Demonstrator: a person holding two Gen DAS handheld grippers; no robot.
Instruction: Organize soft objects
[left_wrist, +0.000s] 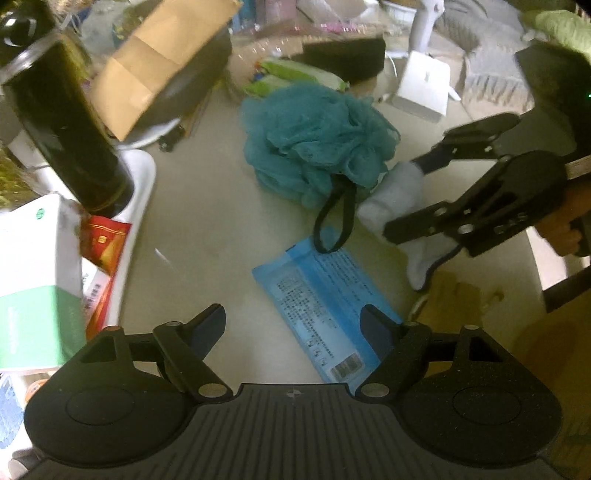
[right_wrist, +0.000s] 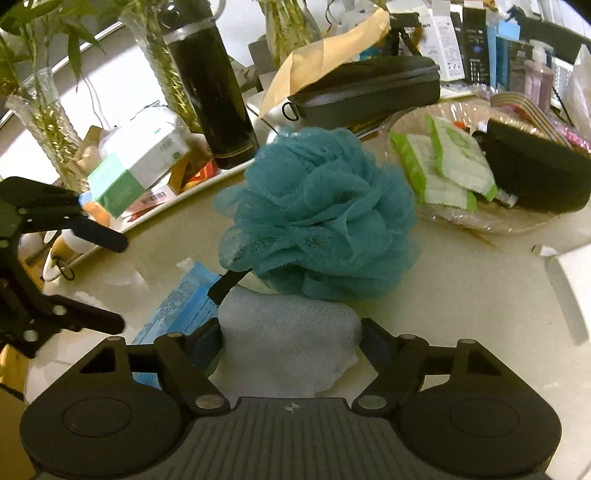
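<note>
**Gripping white sock w/ R tongs; L tongs empty over blue pack**

Findings, hold and placement:
- R gripper (right_wrist: 291, 328): clenched on the white sock (right_wrist: 288, 339). Pads press both flanks and the cloth bunches up btwn them. Sock lies on the table (left_wrist: 207, 206), near side, touching the teal loofah (right_wrist: 321, 214) just beyond it. The grip sits on the sock's bulky part, prob. so the limp cloth lifts in one piece.
- L gripper (left_wrist: 293, 314): released, nothing held. It points steeply down over the blue wipes pack (left_wrist: 325, 295), w/ one finger over the pack's right edge. Judged to be lining up on that pack as the next soft item.
- Loofah rests mid-table, its black loop (left_wrist: 332, 214) trailing onto the blue pack. Lifting either item may drag the other.
- Clear basket (right_wrist: 461, 221), far right, already holds green soft packs. Likely the drop-off, but not confirmed.

Findings, view vs view:
- R wrist view: shows pad contact on the sock, plus the basket, the black flask (right_wrist: 214, 92) and plants at far left. Sock's full length is hidden.
- L wrist view: shows the sock's whole length running out past the R tongs, the loop lying over the pack, and the pack's printed face. Pad contact is less clear from here.
</note>
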